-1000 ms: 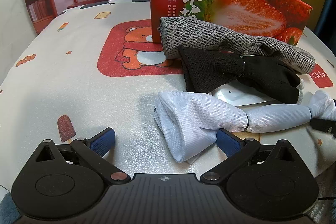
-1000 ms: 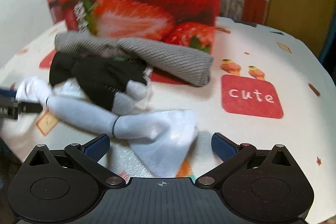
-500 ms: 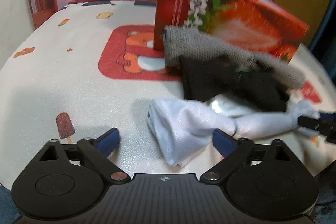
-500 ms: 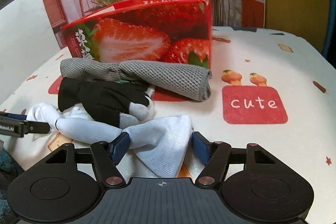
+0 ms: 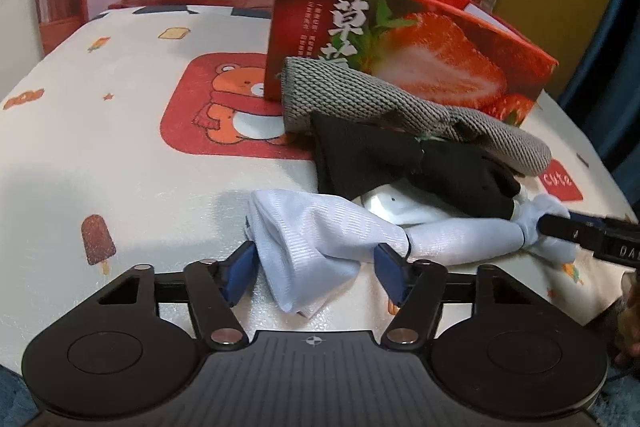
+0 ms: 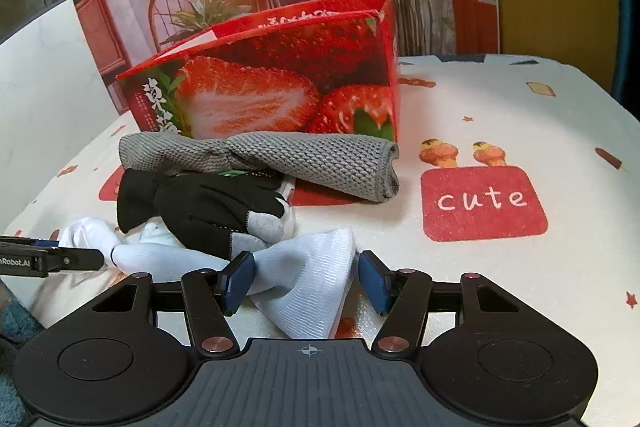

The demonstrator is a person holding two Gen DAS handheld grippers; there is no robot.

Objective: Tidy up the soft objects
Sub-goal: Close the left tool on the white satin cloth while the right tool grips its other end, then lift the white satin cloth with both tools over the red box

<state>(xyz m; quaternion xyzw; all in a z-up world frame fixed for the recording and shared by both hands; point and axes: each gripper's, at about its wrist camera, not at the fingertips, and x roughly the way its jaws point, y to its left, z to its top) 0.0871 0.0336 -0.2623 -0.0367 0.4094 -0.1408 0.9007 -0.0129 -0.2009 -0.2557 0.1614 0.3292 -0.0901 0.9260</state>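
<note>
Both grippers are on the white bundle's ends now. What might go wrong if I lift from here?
The black glove lies across the middle of the white bundle, so a lift would likely drag it along or flip it off. Neither the left gripper nor the right gripper looks fully shut on the flared ends; the slick fabric may slip out. The grey towel touches the glove and could shift against the strawberry box.

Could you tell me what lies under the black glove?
Under the black glove a white bundle peeks out, beside the white tied cloth. What the bundle is stays hidden.
</note>
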